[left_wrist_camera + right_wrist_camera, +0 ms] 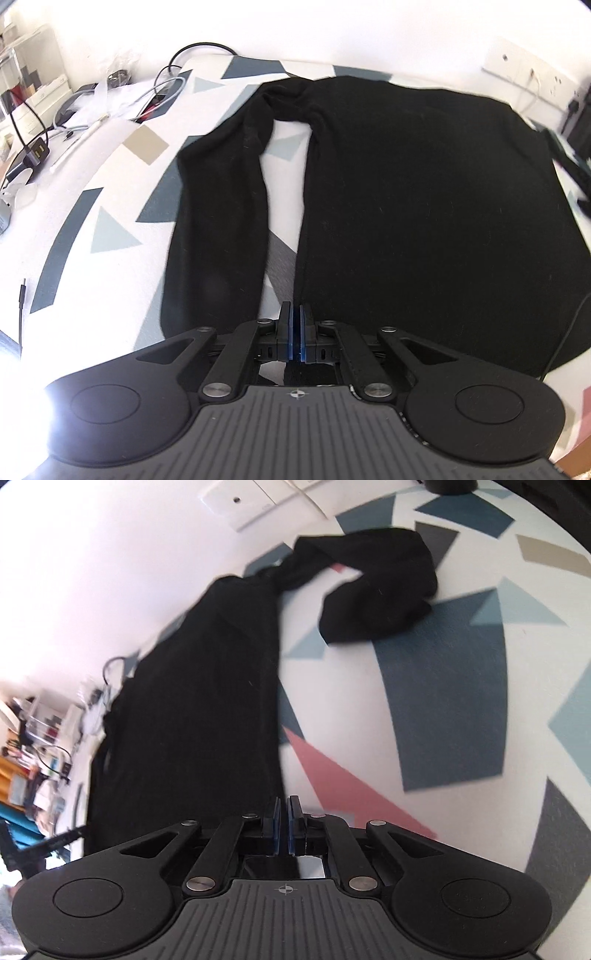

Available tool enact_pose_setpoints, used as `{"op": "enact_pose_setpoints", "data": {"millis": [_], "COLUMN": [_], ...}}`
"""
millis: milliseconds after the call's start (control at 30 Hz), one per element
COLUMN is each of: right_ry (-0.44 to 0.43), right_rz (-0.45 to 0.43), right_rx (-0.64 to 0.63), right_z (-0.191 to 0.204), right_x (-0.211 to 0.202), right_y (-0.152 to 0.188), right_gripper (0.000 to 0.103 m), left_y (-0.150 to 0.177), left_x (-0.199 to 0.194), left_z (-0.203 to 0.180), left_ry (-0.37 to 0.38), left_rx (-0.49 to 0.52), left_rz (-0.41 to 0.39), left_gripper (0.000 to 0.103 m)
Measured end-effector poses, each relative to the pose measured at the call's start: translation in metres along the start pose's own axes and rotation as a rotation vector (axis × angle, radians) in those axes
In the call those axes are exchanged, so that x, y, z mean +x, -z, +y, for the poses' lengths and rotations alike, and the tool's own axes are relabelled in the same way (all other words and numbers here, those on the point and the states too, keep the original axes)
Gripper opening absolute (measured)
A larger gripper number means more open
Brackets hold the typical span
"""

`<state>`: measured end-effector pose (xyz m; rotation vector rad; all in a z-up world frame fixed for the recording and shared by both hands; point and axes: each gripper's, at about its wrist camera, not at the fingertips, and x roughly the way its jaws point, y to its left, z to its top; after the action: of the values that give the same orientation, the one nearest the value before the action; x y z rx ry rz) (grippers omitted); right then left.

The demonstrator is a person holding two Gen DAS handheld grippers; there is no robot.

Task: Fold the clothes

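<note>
left wrist view: black garment (424, 221) lies spread on the patterned cover (114, 236), main body flat toward the far right side, one sleeve (221, 206) running down the left of it with a strip of cover showing between. left gripper (296, 325) has its blue pads pressed together at the near hem; dark fabric shows below the pads, so it looks pinched on the hem edge, though the contact itself is hard to see. right wrist view: right gripper (283, 819) also nearly closed, a thin gap between its pads, sitting at the near right edge of the garment body (192, 709); cannot tell whether cloth is caught in it. the other sleeve (376, 590) is bunched and curled near the far edge of the cover, well apart from the gripper. cables (162, 88) and clutter sit off the far left corner. progress judged early: garment laid out but no fold visible, both sleeves still out, one crumpled. left to do: bring sleeves in, fold body, likely starting from the near hem.
</note>
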<state>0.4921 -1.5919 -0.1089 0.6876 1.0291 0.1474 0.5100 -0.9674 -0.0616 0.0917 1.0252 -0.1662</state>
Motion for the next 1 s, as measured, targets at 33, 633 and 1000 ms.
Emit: {"op": "enact_pose_setpoints", "data": {"millis": [33, 633, 1000], "right_ry": [0.003, 0.352, 0.461], "right_rz": [-0.004, -0.132, -0.130], "right_rx": [0.000, -0.251, -0.184], "right_z": [0.001, 0.090, 0.100], "right_x": [0.001, 0.013, -0.012], "right_y": [0.004, 0.081, 0.149], "right_gripper": [0.010, 0.007, 0.006], "left_y": [0.001, 0.026, 0.081], "left_x": [0.000, -0.012, -0.045], "left_z": [-0.002, 0.022, 0.049], "left_ry": [-0.006, 0.136, 0.245], "left_rx": [0.000, 0.039, 0.068], "left_rz": [0.004, -0.052, -0.039], "left_gripper": [0.005, 0.006, 0.005]}}
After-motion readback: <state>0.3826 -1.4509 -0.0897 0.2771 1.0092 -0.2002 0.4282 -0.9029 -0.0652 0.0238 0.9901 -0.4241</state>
